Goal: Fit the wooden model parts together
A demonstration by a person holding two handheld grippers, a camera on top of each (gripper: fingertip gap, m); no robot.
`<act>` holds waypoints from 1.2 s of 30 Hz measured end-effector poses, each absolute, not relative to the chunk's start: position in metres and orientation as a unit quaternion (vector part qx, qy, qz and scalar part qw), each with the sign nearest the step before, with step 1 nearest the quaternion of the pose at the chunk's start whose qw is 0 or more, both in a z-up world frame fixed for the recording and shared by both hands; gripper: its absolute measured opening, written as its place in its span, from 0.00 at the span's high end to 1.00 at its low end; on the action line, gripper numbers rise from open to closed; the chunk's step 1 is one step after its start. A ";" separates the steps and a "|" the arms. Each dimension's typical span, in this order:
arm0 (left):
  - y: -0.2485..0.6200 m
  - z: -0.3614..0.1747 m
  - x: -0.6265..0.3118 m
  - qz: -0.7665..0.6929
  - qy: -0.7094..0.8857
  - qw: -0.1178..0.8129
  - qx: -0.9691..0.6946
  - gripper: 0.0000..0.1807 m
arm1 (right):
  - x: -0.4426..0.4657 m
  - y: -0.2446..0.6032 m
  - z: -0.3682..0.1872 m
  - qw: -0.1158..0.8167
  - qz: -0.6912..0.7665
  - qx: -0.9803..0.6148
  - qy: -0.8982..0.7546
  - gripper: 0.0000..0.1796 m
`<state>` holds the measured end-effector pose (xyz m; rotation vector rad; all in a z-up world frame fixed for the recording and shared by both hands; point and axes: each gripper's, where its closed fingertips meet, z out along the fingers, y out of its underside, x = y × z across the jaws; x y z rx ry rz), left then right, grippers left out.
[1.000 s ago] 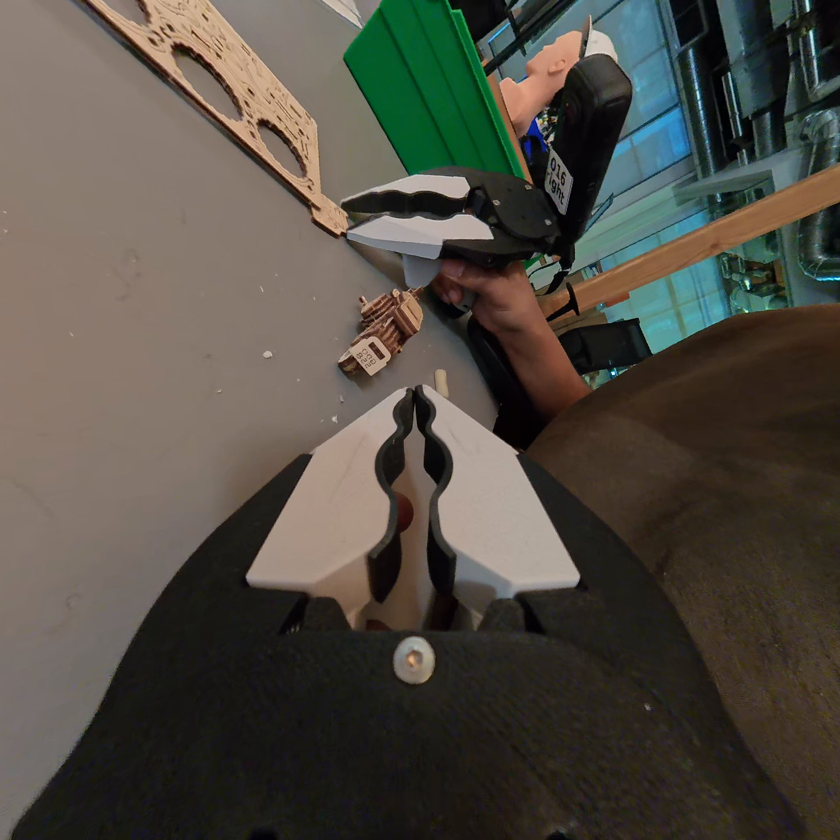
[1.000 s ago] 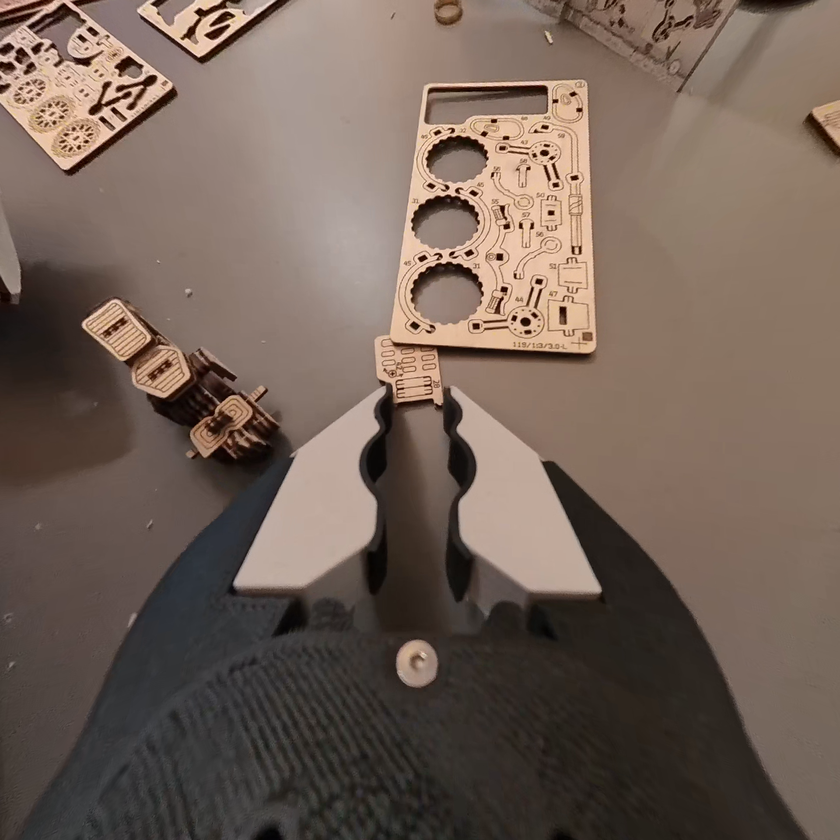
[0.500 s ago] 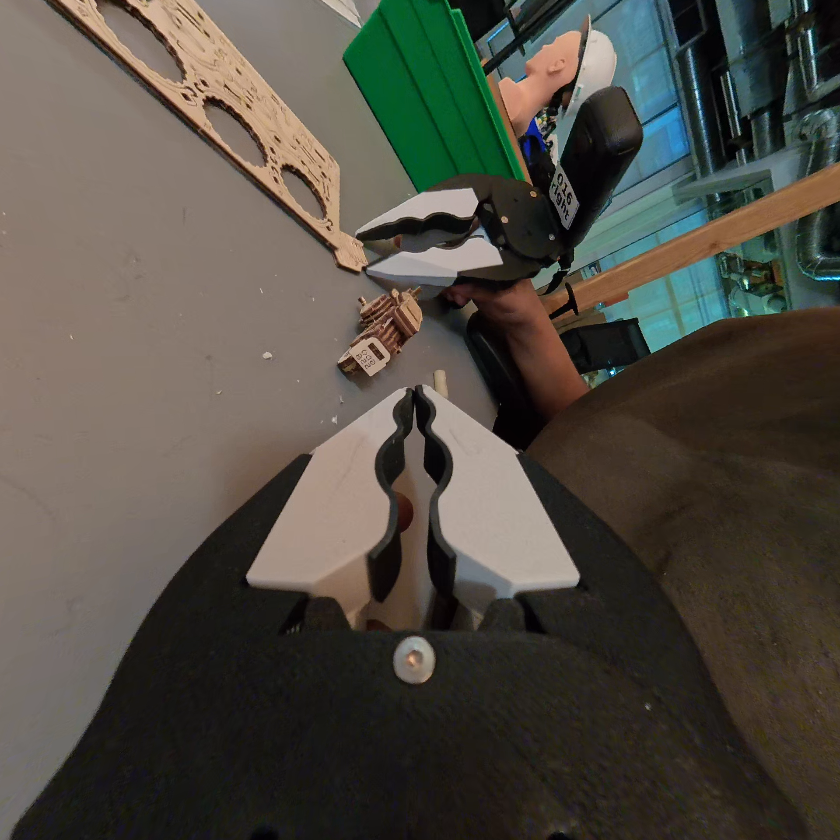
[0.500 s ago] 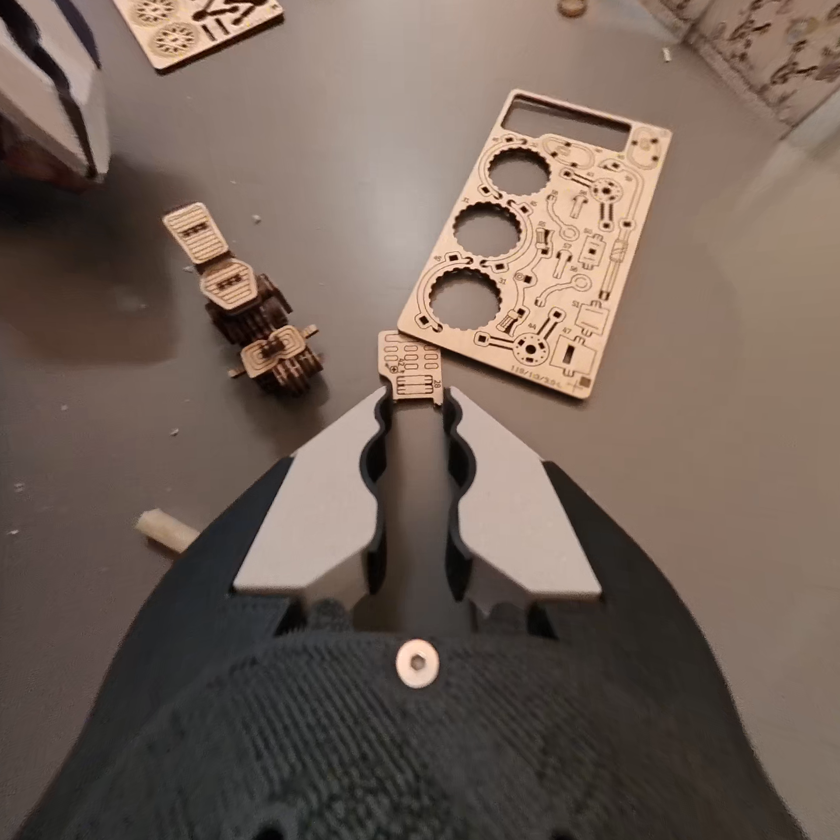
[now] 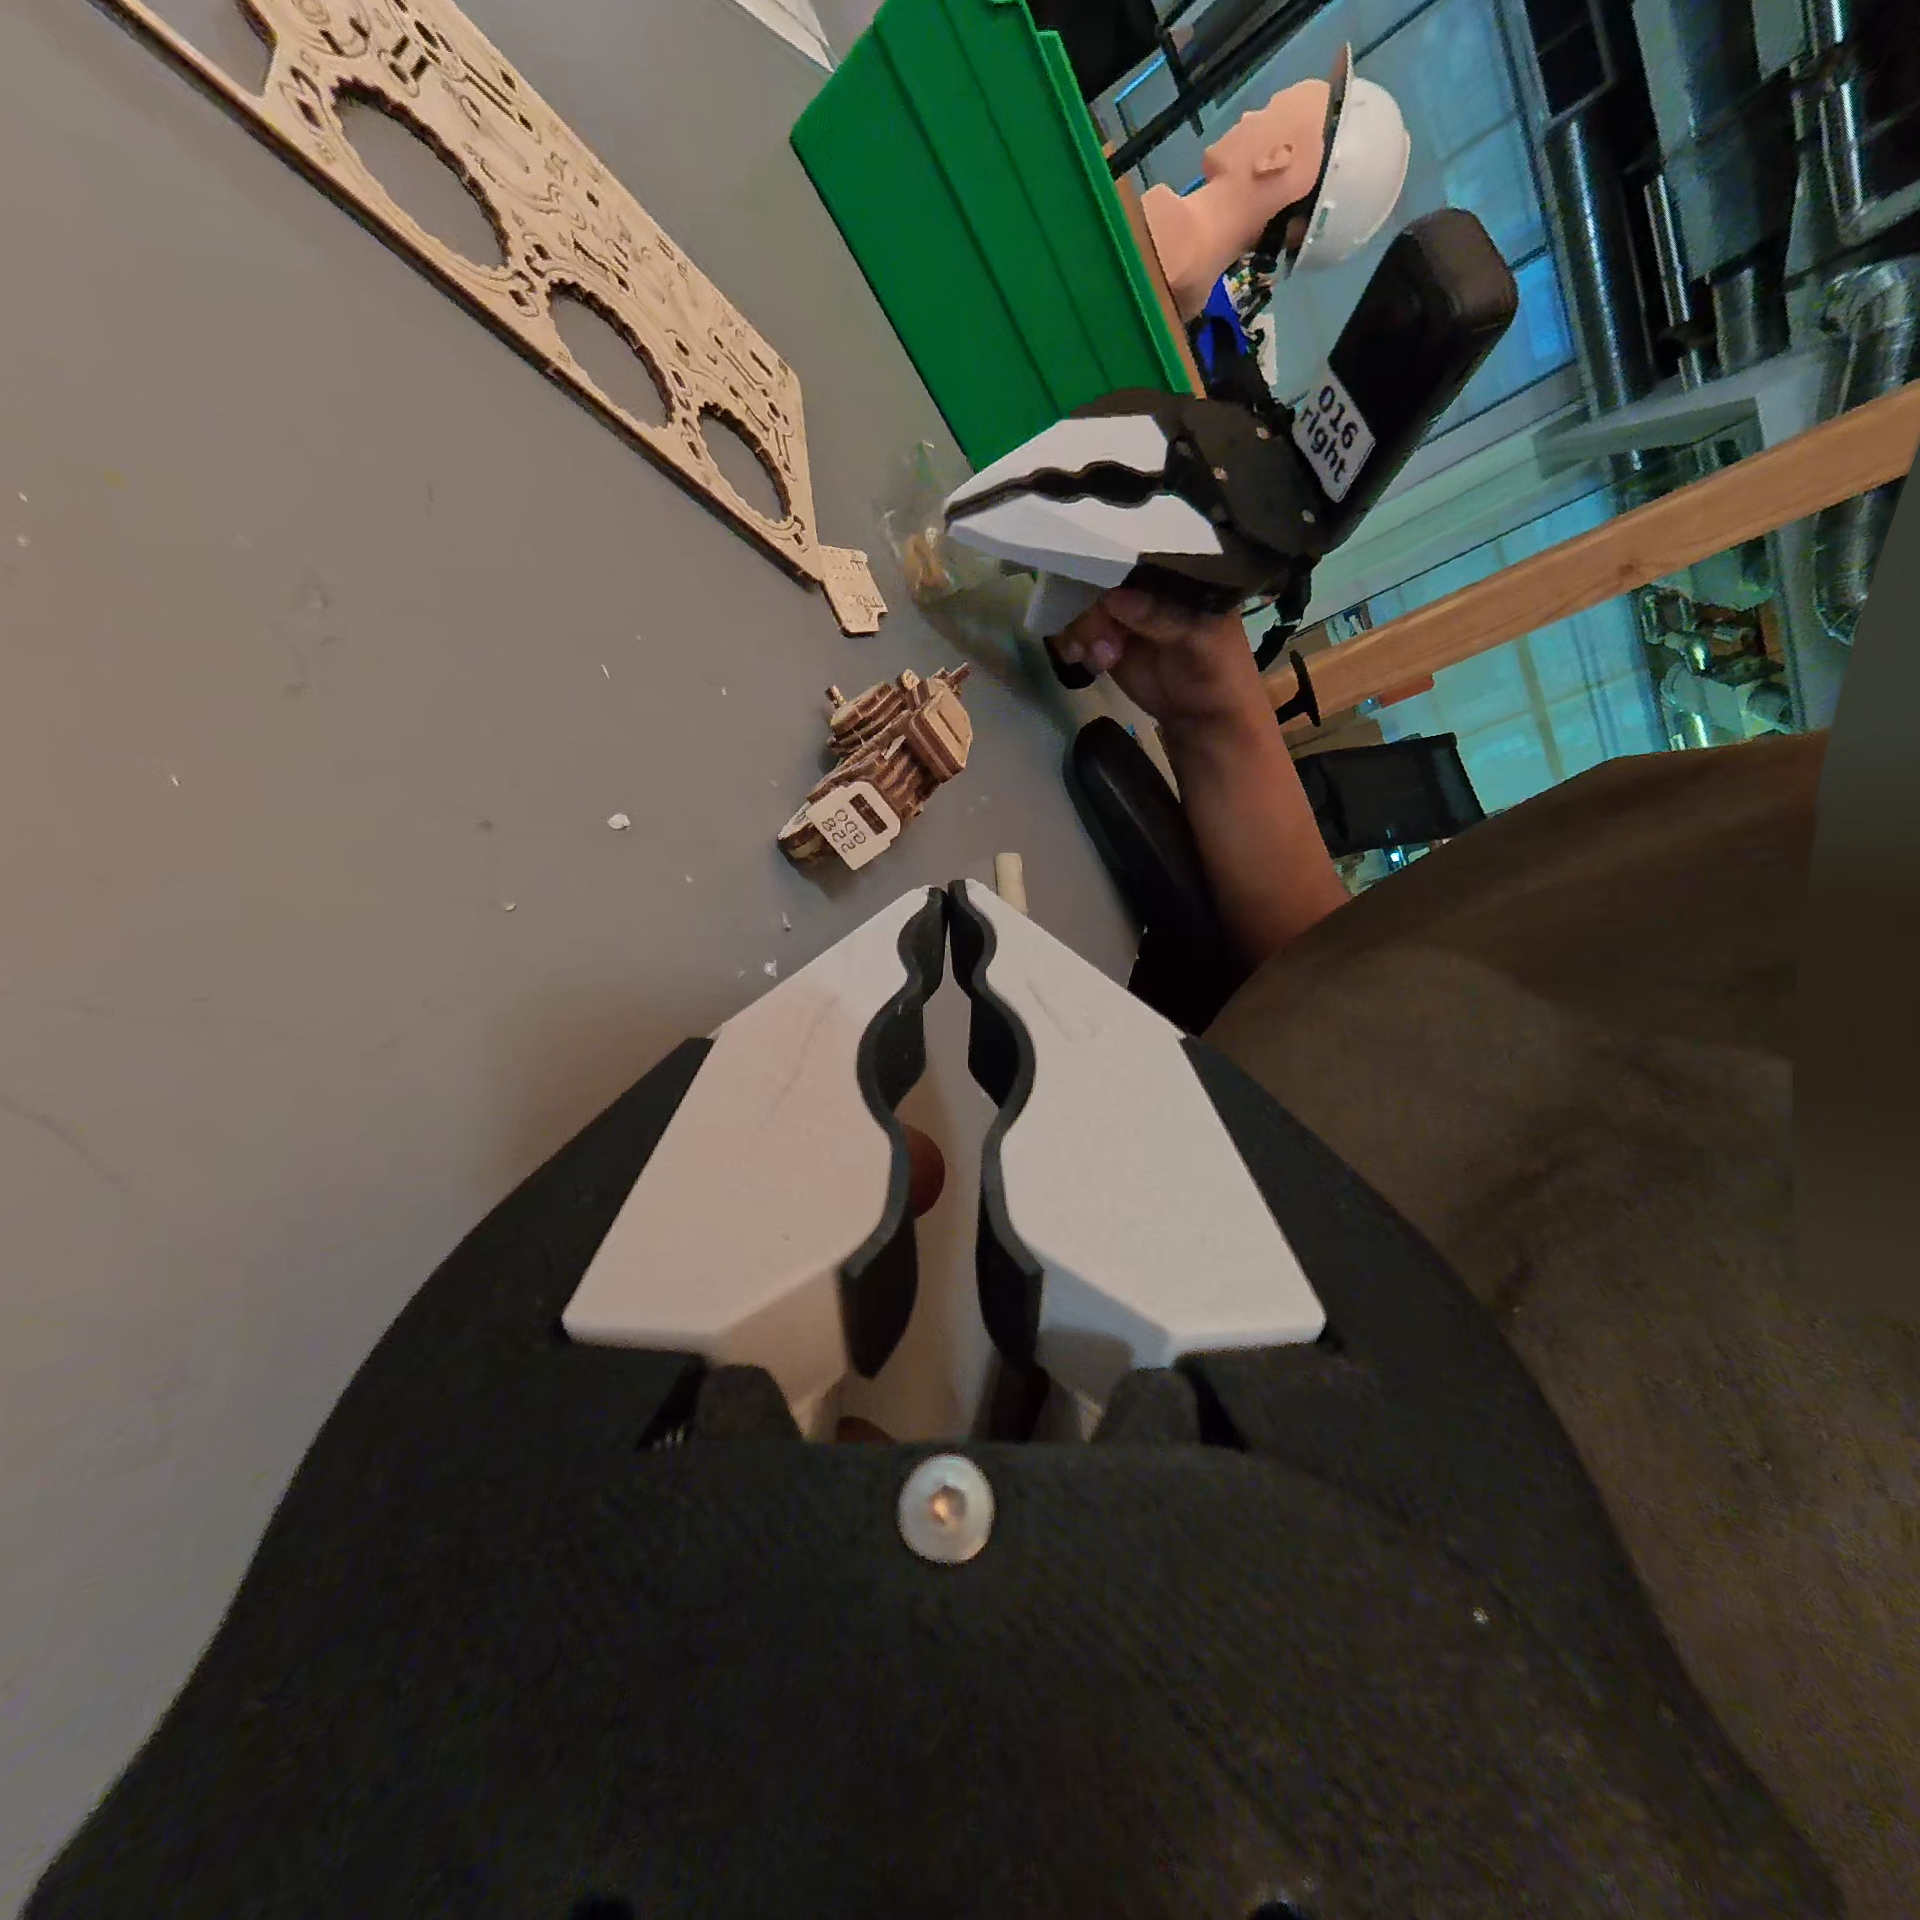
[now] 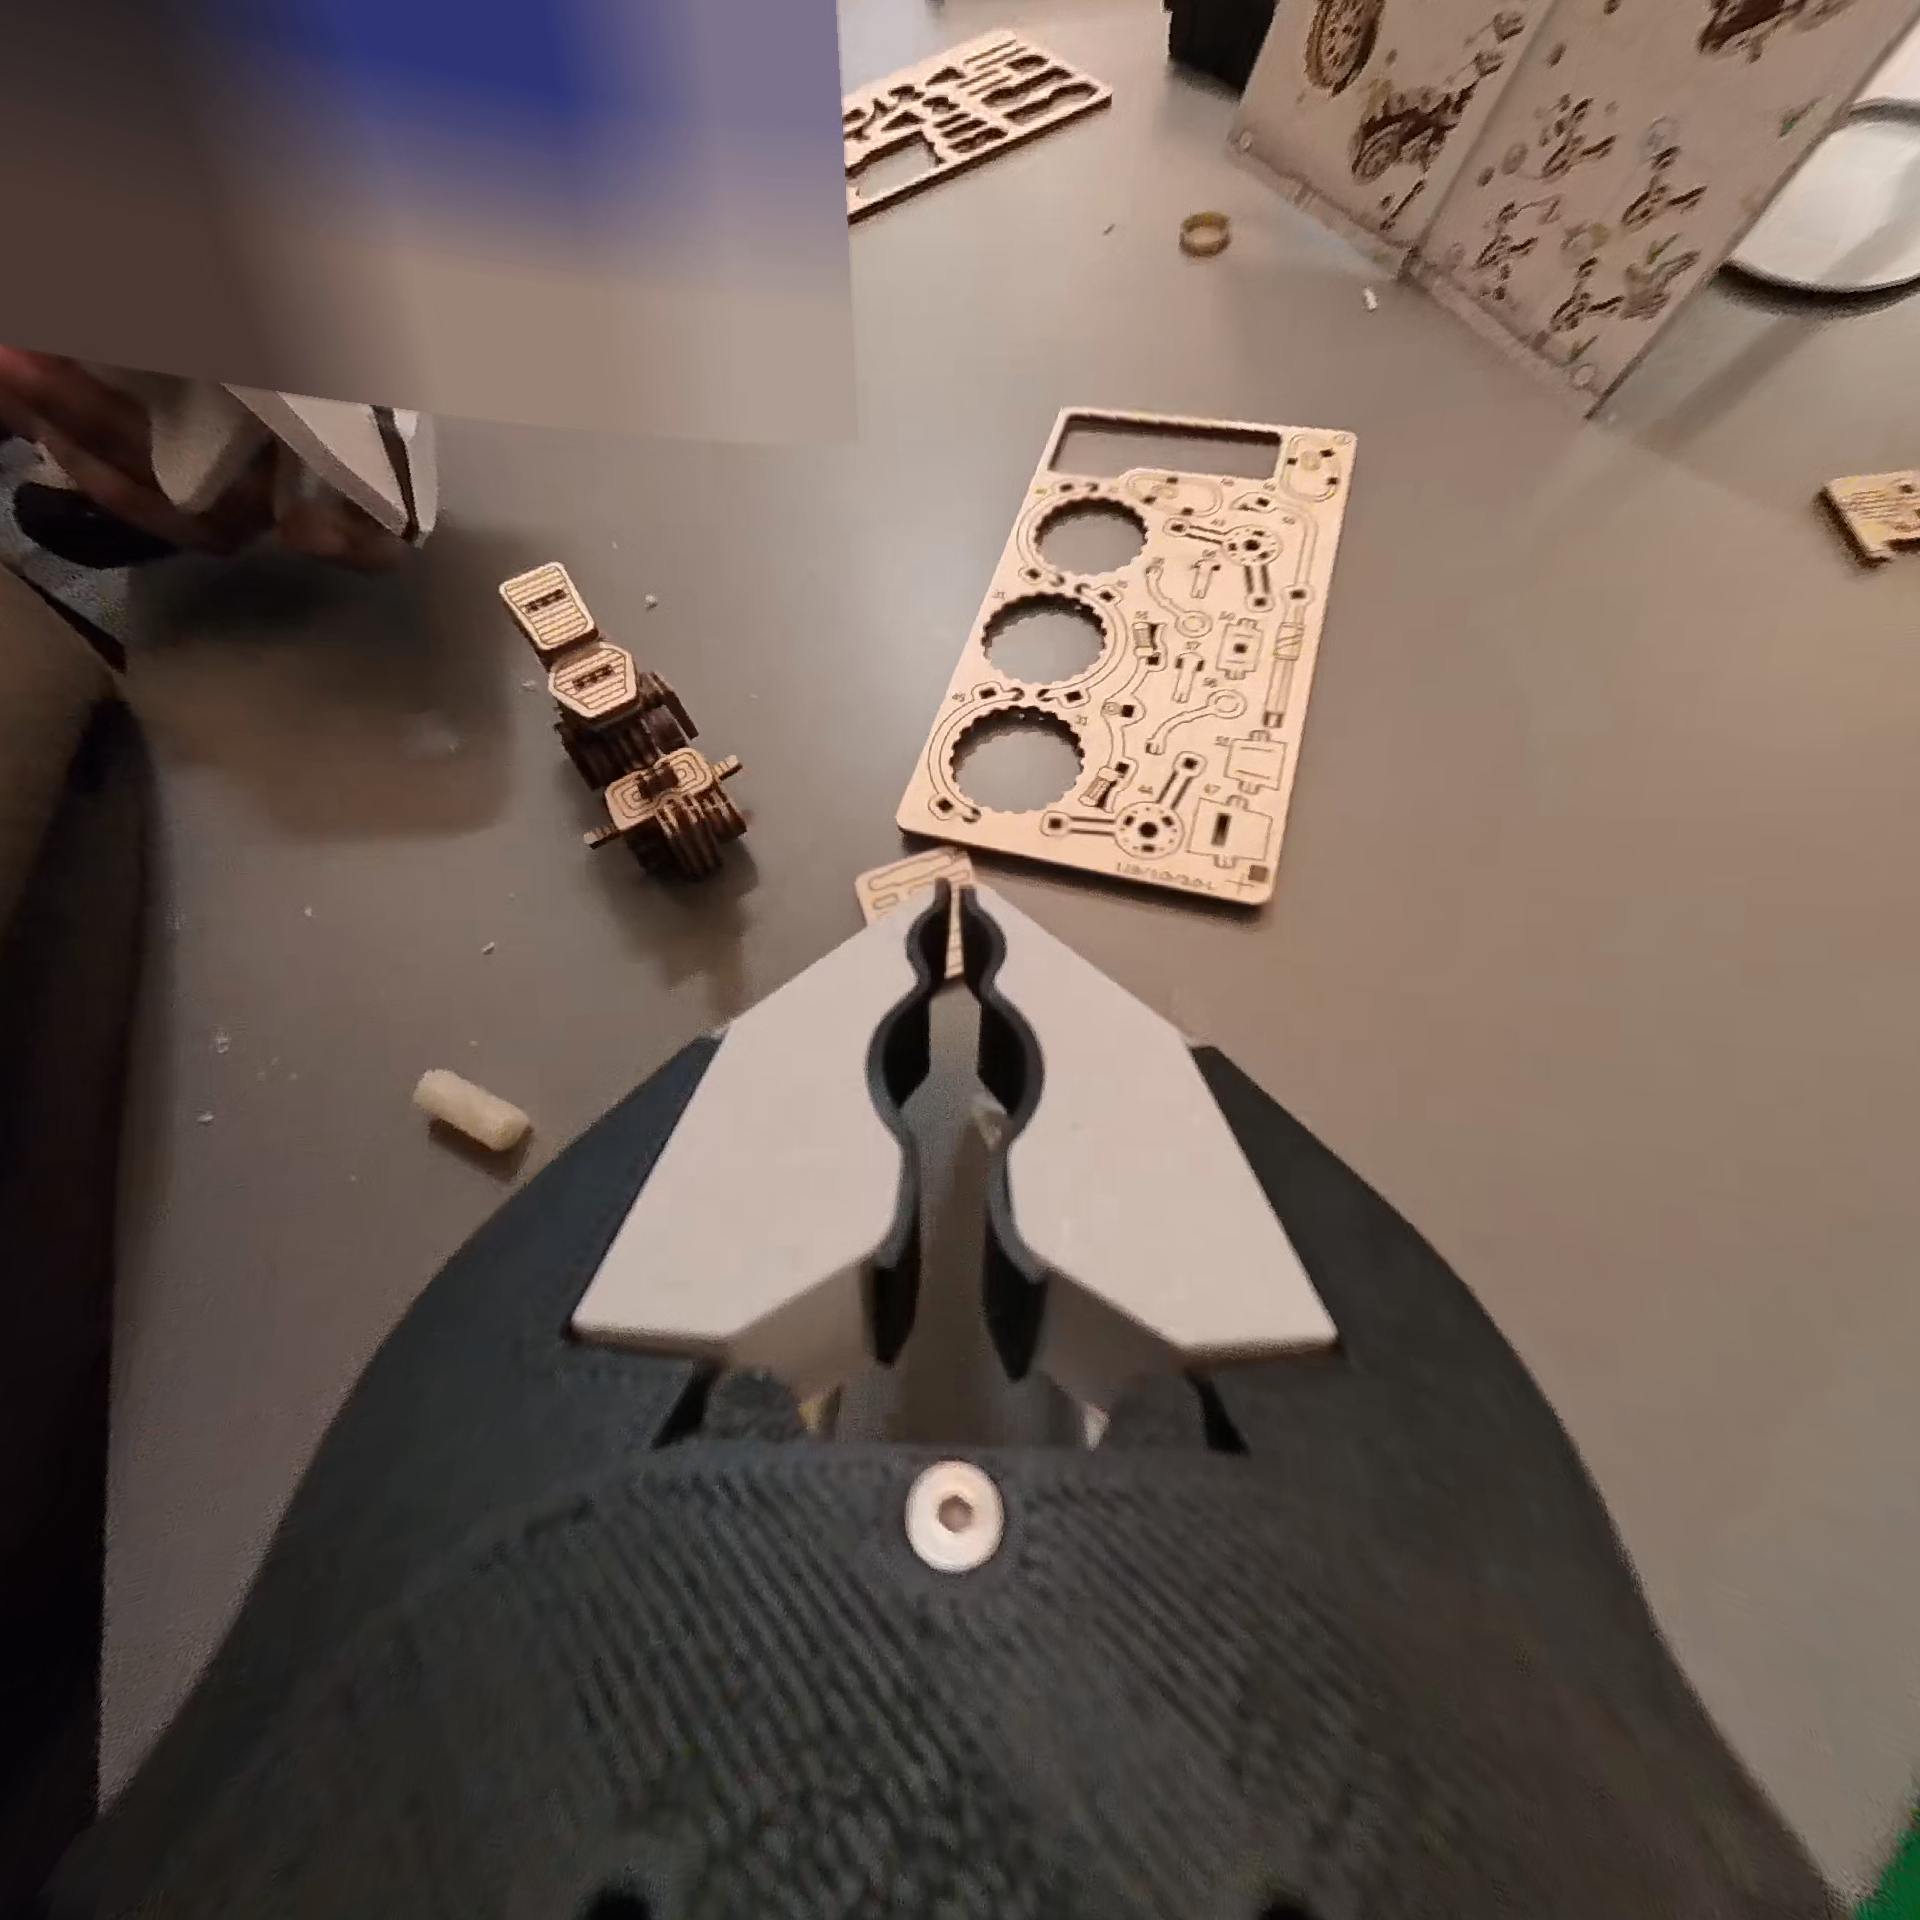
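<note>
My left gripper [image 5: 948, 896] is shut with nothing in it, low over the grey table [image 5: 260, 831]. The partly built wooden model [image 5: 883, 769] lies just beyond its tips; it also shows in the right wrist view [image 6: 634, 727]. My right gripper [image 6: 954, 906] is shut and holds nothing. The left wrist view shows it [image 5: 951, 516] lifted off the table. The small flat wooden part [image 5: 854, 590] lies on the table by the corner of the punched wooden sheet [image 5: 582, 281]. In the right wrist view that part [image 6: 899, 899] lies under the fingertips, below the sheet [image 6: 1122, 727].
A short white peg [image 6: 473, 1112] lies near the table's edge. Another part sheet [image 6: 966, 114], a brass ring [image 6: 1203, 234], a printed booklet [image 6: 1507, 156] and a loose wooden piece [image 6: 1875, 514] lie farther off. A green bin [image 5: 987, 229] stands behind. My hands' fingertips stand some 15 cm from each other.
The right gripper held the small flat part across its width; the part now lies on the table and the jaws have closed on air, lifted clear. The left gripper stayed shut.
</note>
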<state>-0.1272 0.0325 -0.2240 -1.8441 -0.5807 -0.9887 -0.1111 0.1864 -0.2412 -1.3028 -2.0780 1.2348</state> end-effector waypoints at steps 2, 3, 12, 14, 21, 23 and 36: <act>0.033 -0.224 -0.127 -0.405 -0.237 0.466 -0.751 1.00 | -0.110 0.197 -0.237 0.211 0.440 -0.474 -0.732 0.98; 0.033 -0.224 -0.127 -0.405 -0.237 0.465 -0.751 1.00 | -0.110 0.204 -0.235 0.222 0.438 -0.480 -0.727 0.97; 0.033 -0.225 -0.127 -0.407 -0.238 0.464 -0.750 1.00 | -0.104 0.225 -0.236 0.270 0.372 -0.482 -0.745 0.87; 0.033 -0.225 -0.126 -0.408 -0.238 0.463 -0.750 1.00 | -0.104 0.214 -0.239 0.249 0.392 -0.479 -0.745 0.85; 0.034 -0.226 -0.126 -0.407 -0.236 0.462 -0.752 1.00 | -0.113 0.172 -0.255 0.202 0.399 -0.444 -0.776 0.81; 0.034 -0.226 -0.125 -0.407 -0.236 0.462 -0.751 1.00 | -0.117 0.170 -0.256 0.213 0.391 -0.439 -0.780 0.81; 0.034 -0.225 -0.124 -0.414 -0.236 0.460 -0.749 1.00 | -0.141 0.142 -0.263 0.136 0.415 -0.501 -0.747 0.80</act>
